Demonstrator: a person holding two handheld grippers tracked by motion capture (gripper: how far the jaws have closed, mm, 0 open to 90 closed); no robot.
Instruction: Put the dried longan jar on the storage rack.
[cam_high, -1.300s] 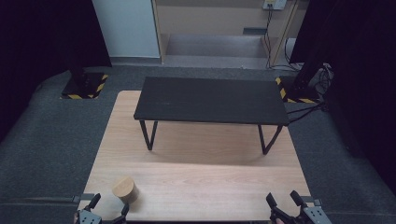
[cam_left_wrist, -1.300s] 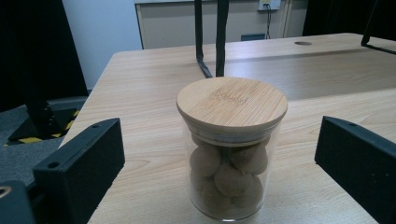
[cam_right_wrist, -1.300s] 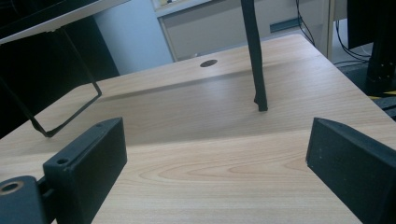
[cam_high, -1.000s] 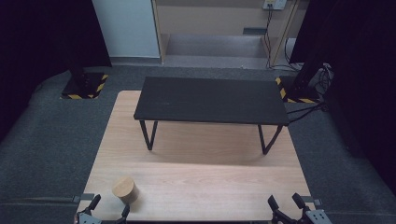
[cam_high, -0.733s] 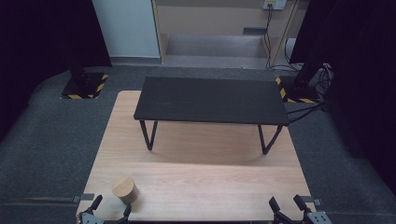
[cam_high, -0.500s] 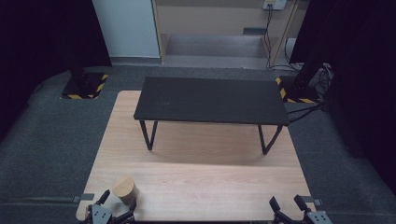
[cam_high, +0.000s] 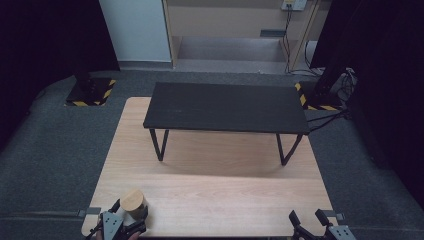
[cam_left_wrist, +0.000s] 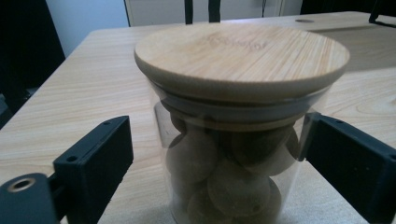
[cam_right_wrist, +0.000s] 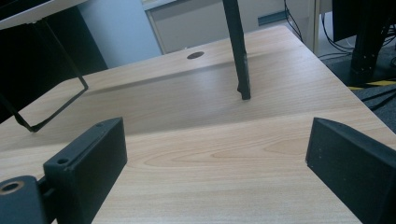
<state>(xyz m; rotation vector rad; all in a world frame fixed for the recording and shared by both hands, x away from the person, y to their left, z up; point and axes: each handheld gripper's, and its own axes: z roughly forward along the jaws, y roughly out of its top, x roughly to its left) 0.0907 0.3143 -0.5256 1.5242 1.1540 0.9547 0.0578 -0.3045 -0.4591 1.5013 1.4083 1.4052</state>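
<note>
A glass jar (cam_high: 133, 201) with a round wooden lid stands near the front left corner of the light wooden table (cam_high: 225, 190). In the left gripper view the jar (cam_left_wrist: 243, 60) is close up and holds several brown balls. My left gripper (cam_high: 131, 211) straddles it, and its jaws have just been closing. The right-hand jaw sits at the glass, while a gap remains between the left-hand jaw and the jar, so the left gripper (cam_left_wrist: 215, 154) is open around it. My right gripper (cam_high: 306, 218) rests at the front right edge, open, and nothing lies between the right gripper's (cam_right_wrist: 217, 149) jaws.
A low black bench (cam_high: 225, 107) on thin metal legs stands across the far half of the table; one leg (cam_right_wrist: 237, 51) rises ahead of the right gripper. Dark carpet surrounds the table, with cables at the right.
The left gripper has slid forward until its jaws flank the jar, and the jaws have narrowed. The right gripper has kept still.
</note>
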